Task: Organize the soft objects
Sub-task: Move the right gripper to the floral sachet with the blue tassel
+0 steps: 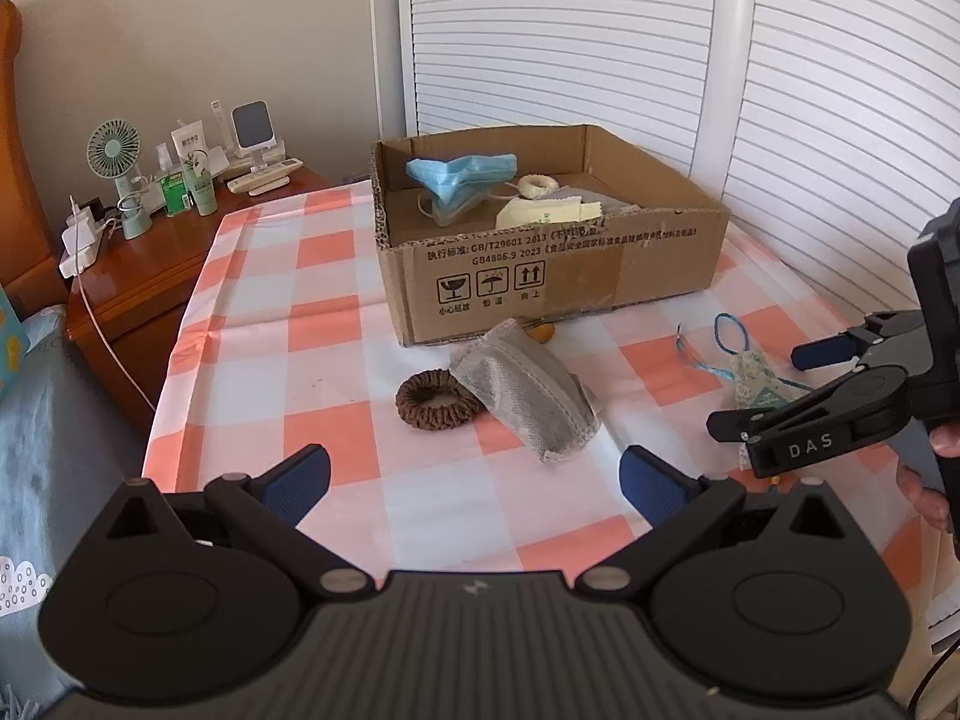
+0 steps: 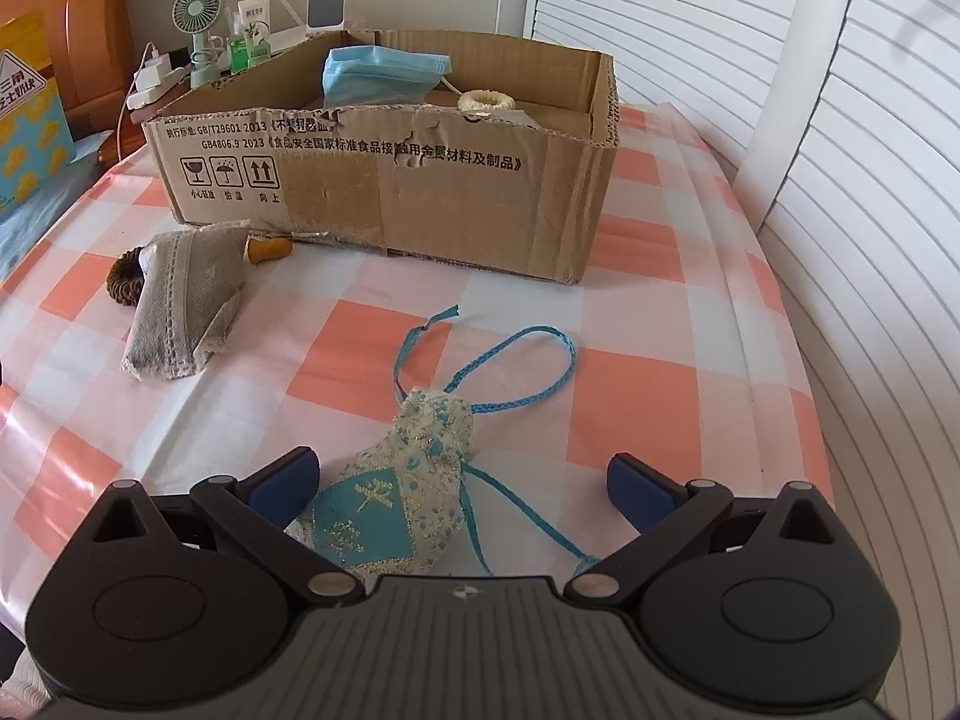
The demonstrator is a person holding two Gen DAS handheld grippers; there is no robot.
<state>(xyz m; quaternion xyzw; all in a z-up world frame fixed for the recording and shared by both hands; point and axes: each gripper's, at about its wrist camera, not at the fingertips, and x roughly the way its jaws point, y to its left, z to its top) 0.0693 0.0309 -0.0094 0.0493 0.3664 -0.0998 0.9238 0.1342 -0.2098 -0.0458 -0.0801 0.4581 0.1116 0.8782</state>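
The right gripper [image 2: 462, 483] is spread wide, straddling an embroidered blue-and-cream sachet [image 2: 399, 498] on the checked tablecloth [image 2: 630, 372], its gathered neck and braided cord [image 2: 528, 372] pointing toward the cardboard box [image 2: 420, 198]. The left gripper [image 1: 474, 480] gapes empty before a grey fibrous mask [image 1: 528, 396], lengthwise toward the box, seemingly overlapping a brown ribbed scrunchie [image 1: 429, 402].

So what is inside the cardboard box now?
Inside the cardboard box: a blue face mask, a cream scrunchie, a pale yellow packet on something grey. The front wall hides the rest of the floor.
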